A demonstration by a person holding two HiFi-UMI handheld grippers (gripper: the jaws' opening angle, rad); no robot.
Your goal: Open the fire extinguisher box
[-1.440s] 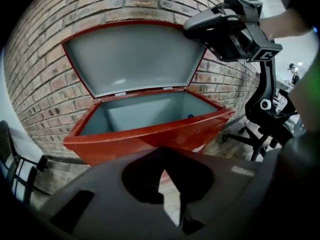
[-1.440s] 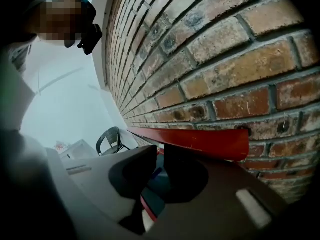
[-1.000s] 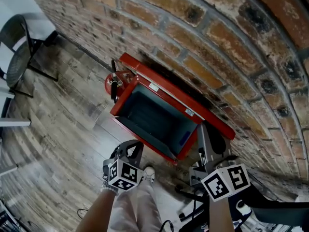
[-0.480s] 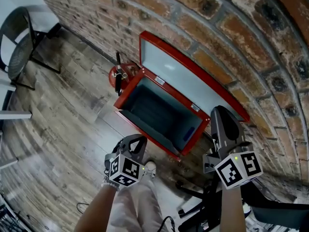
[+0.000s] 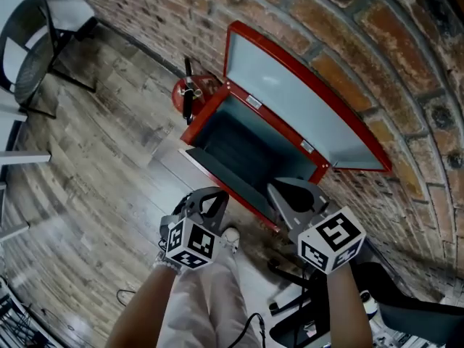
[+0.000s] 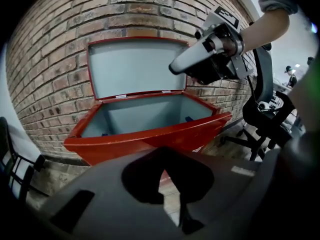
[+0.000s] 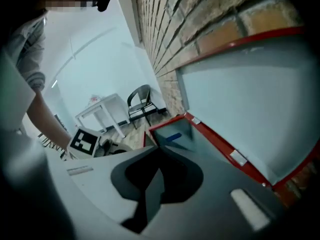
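Note:
The red fire extinguisher box (image 5: 217, 174) stands on the floor against the brick wall. Its lid (image 5: 304, 100) is raised and leans back on the bricks, and the grey inside is bare. In the head view my right gripper (image 5: 284, 189) hangs over the box's front right corner. Its jaws have just closed and are shut with nothing between them. My left gripper (image 5: 208, 198) is held just before the front wall, shut and empty. The left gripper view shows the open box (image 6: 150, 134), its lid (image 6: 135, 64) and the right gripper (image 6: 173, 67) above the rim.
A red fire extinguisher (image 5: 190, 93) stands at the box's left end. A black wire chair (image 5: 29, 64) sits at the far left beside a white table. An office chair (image 5: 391, 303) with its wheeled base is at the lower right, close behind my right arm.
The lid has swung from low over the box up against the wall. My right gripper has come away from the lid and dropped toward the box's front right corner. The left gripper stayed put.

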